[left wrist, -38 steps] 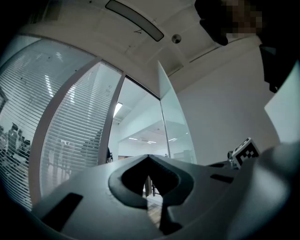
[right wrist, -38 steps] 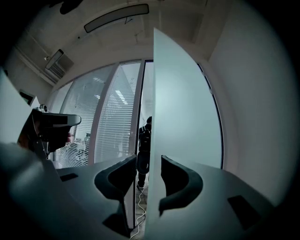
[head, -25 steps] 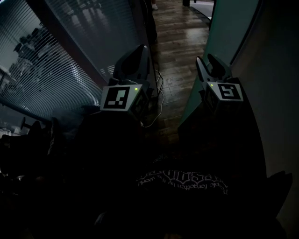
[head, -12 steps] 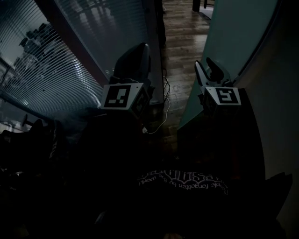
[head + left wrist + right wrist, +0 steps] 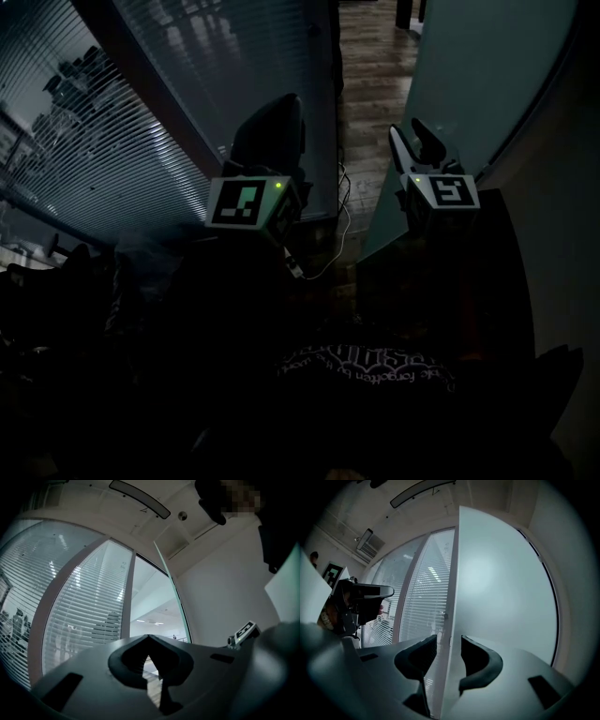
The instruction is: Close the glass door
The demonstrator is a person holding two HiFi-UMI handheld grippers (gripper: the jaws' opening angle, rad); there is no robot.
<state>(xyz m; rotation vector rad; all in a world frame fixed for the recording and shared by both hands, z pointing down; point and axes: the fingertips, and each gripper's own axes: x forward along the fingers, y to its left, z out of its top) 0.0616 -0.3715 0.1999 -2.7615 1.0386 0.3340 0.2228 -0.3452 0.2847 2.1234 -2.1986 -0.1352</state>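
Note:
The frosted glass door (image 5: 469,75) stands ajar at the right, its free edge running down toward the floor. My right gripper (image 5: 412,139) is at that edge. In the right gripper view the door (image 5: 501,588) has its thin edge between the two spread fingers of the right gripper (image 5: 449,645), with a small gap on each side. My left gripper (image 5: 284,103) hangs to the left by the fixed glass pane, touching nothing. Seen from its own camera, the left gripper (image 5: 149,638) is shut and empty, with the door edge (image 5: 173,597) beyond it.
A glass wall with horizontal blinds (image 5: 141,112) fills the left side. A strip of dark wooden floor (image 5: 370,66) shows through the opening between wall and door. A light cable (image 5: 342,223) lies on the floor near the pane's foot. Dark shapes crowd the lower left.
Both grippers have risen slightly in the head view. The floor strip between the blinds pane and the door looks narrower now. The right gripper has stayed at the door edge.

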